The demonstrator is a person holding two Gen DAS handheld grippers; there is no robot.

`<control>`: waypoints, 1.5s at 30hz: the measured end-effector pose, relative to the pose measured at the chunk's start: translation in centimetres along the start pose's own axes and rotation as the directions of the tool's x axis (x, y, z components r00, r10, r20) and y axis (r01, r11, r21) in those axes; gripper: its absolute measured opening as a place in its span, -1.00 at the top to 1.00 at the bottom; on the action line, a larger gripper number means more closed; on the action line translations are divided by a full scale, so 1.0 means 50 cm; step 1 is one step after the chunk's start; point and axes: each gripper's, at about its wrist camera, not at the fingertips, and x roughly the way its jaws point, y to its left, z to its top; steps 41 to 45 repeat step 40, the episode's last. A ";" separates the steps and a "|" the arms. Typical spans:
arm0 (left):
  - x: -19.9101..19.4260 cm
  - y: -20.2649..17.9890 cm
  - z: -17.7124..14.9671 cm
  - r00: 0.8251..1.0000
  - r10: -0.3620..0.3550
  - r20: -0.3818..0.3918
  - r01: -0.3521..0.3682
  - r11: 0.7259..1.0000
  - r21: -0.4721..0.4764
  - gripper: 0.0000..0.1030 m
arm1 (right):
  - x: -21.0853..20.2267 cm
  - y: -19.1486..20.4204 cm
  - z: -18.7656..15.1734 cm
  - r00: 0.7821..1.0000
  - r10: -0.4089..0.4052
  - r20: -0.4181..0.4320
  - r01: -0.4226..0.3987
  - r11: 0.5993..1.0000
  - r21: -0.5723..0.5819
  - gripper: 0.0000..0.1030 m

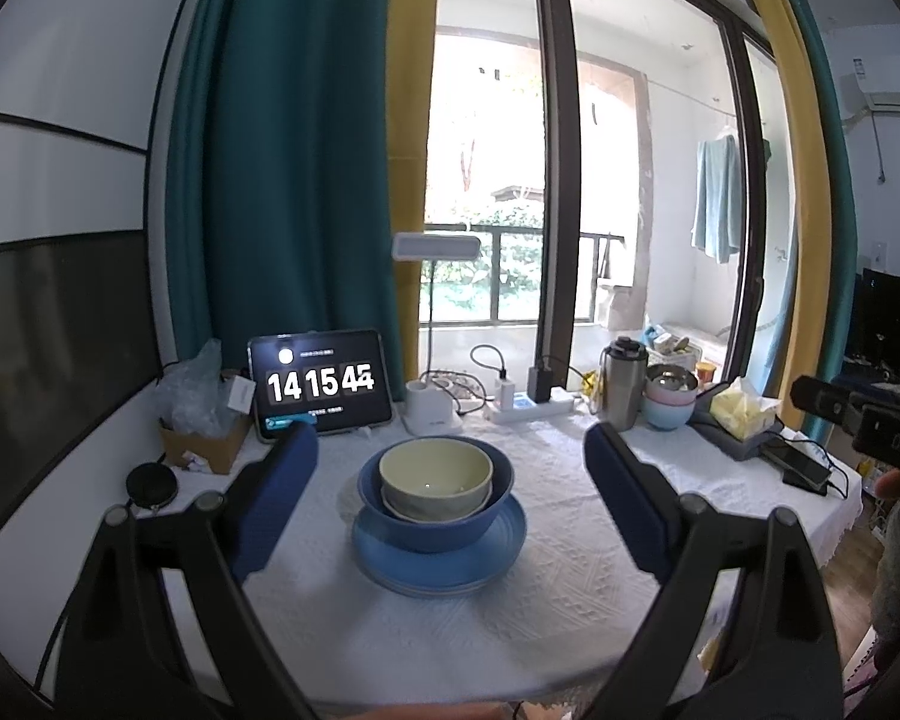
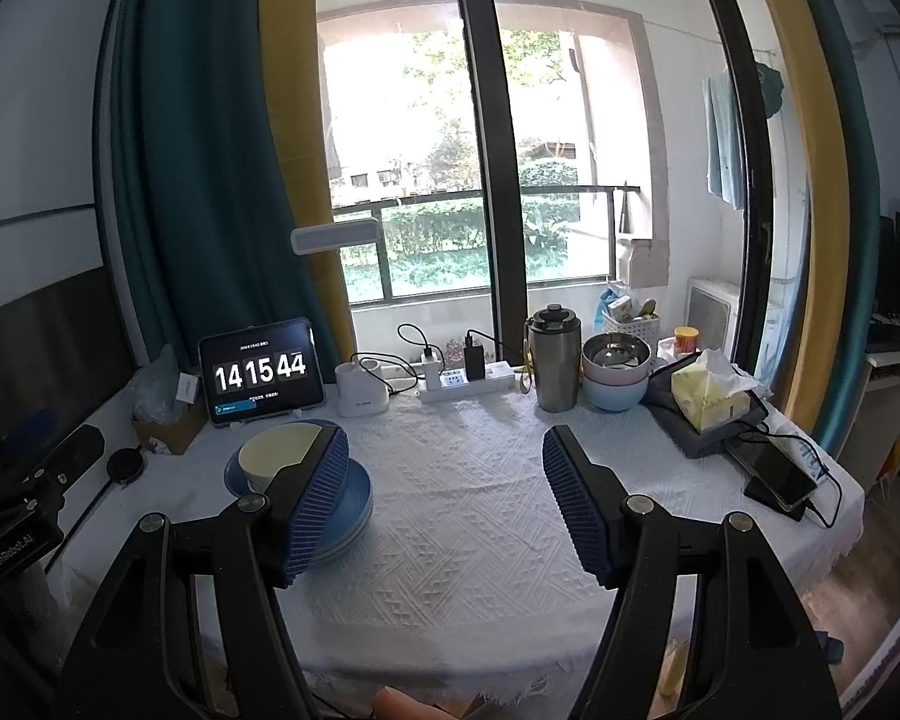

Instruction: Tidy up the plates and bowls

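Observation:
A pale yellow-green bowl [image 1: 435, 477] sits inside a blue bowl [image 1: 438, 522], which stands on stacked blue plates [image 1: 438, 570] on the white tablecloth [image 1: 540, 618]. My left gripper [image 1: 450, 480] is open and empty, its blue fingers [image 1: 273, 498] on either side of the stack, a little nearer than it. In the right wrist view the stack [image 2: 354, 498] is at the left, partly hidden by my left finger [image 2: 315, 504]. My right gripper [image 2: 447, 492] is open and empty over bare cloth.
At the table's back stand a tablet clock [image 1: 320, 384], lamp base [image 1: 429, 411], power strip [image 1: 531, 405], steel flask [image 1: 621, 381] and stacked pink and blue bowls [image 1: 669, 399]. A tissue pack [image 2: 711, 396] and phone [image 2: 780, 471] lie right. A cardboard box [image 1: 201, 444] sits left.

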 end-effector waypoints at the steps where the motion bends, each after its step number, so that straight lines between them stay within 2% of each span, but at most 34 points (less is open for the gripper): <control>1: 0.000 0.001 0.001 1.000 -0.003 -0.002 0.003 1.000 -0.002 -0.78 | 0.000 0.000 0.000 1.000 0.000 0.001 0.000 1.000 0.000 -0.38; 45: -0.003 0.010 -0.002 1.000 -0.022 -0.008 0.022 1.000 -0.010 -0.78 | 0.008 0.004 -0.006 1.000 0.003 -0.009 -0.003 1.000 0.005 -0.38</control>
